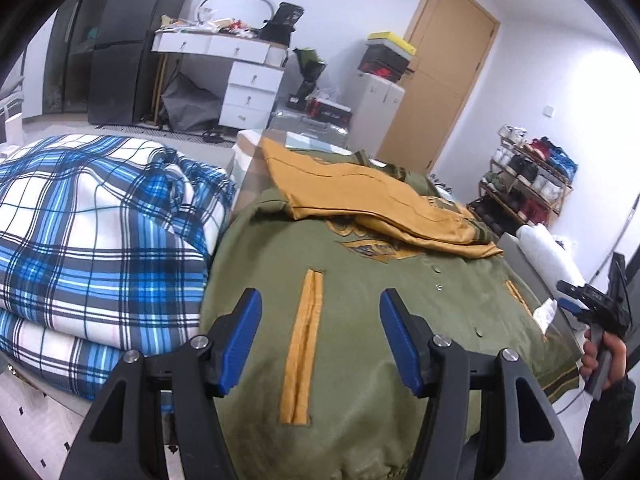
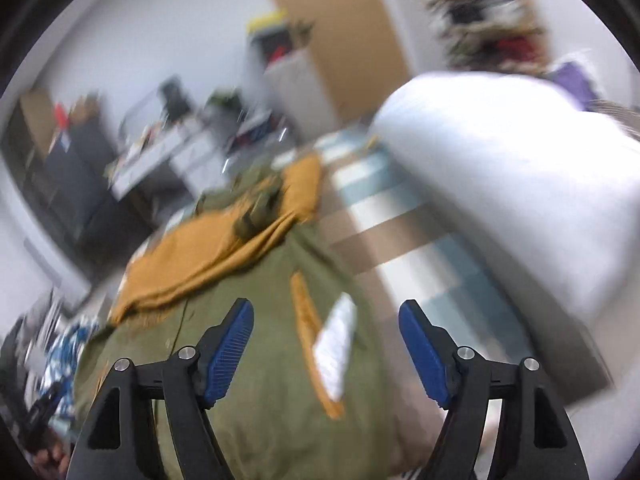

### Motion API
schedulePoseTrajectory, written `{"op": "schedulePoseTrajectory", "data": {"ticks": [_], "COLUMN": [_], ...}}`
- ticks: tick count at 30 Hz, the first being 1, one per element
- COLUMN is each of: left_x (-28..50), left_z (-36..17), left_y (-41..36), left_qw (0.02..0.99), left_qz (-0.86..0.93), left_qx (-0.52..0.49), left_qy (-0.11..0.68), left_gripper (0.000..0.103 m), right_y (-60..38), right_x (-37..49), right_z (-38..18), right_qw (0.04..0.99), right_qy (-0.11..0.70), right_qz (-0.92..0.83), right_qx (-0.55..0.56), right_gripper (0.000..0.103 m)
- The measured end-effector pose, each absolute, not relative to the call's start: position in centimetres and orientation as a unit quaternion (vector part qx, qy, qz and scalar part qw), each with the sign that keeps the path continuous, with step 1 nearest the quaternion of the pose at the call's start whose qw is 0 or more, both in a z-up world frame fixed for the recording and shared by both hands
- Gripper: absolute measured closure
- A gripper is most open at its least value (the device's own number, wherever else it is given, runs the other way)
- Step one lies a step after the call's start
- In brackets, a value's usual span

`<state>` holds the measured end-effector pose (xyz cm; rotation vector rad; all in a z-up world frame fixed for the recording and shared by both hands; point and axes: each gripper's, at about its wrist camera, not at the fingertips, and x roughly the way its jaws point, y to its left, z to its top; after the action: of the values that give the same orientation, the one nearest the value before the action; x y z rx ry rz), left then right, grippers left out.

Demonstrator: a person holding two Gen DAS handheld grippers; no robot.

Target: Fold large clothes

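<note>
Presently, the olive-green jacket with mustard-yellow sleeves (image 1: 360,320) lies spread front-up on the bed, both sleeves crossed over its chest so the body can be folded next. My left gripper (image 1: 320,344) and right gripper (image 2: 326,352) hang above its hem, jaws parted and empty, presumably to seize that edge.

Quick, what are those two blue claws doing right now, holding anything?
Left gripper: open, holding nothing, above the green jacket.
Right gripper: open, holding nothing.
</note>
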<state>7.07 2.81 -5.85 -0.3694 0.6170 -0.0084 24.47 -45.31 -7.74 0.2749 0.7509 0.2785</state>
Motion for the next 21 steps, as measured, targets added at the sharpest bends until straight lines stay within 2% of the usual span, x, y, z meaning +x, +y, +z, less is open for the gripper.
{"op": "schedulePoseTrajectory", "data": {"ticks": [7, 11, 12, 13, 14, 15, 19, 21], "left_x": [6.9, 7.0, 6.9, 6.9, 6.9, 6.8, 6.8, 6.8], "left_z": [-6.1, -6.1, -6.1, -6.1, -6.0, -6.0, -6.0, -5.9], "left_y": [3.0, 3.1, 3.1, 3.2, 3.2, 3.2, 3.1, 3.1], "left_qw": [0.932, 0.930, 0.930, 0.929, 0.929, 0.929, 0.929, 0.929], "left_qz": [0.002, 0.010, 0.012, 0.012, 0.013, 0.013, 0.011, 0.009], "left_qx": [-0.181, -0.177, -0.178, -0.179, -0.180, -0.180, -0.185, -0.183], "left_qy": [0.315, 0.322, 0.323, 0.322, 0.322, 0.322, 0.321, 0.321], "left_gripper": [0.047, 0.047, 0.047, 0.047, 0.047, 0.047, 0.047, 0.047], "right_y": [-40.3, -37.8, -37.2, -36.6, -35.9, -35.4, -35.4, -36.5], "right_x": [33.1, 36.2, 36.4, 36.5, 36.4, 36.6, 37.0, 37.4], "right_z": [-10.6, -12.0, -12.0, -11.8, -11.6, -11.6, -11.7, -11.6], "right_qw": [0.873, 0.882, 0.886, 0.894, 0.901, 0.900, 0.912, 0.916], "right_qy": [0.450, 0.450, 0.445, 0.435, 0.424, 0.426, 0.401, 0.395], "right_qz": [0.155, 0.124, 0.115, 0.103, 0.092, 0.092, 0.074, 0.063], "right_qx": [0.108, 0.071, 0.054, 0.032, 0.004, -0.016, -0.054, -0.036], "right_gripper": [0.027, 0.031, 0.038, 0.060, 0.076, 0.100, 0.103, 0.103]}}
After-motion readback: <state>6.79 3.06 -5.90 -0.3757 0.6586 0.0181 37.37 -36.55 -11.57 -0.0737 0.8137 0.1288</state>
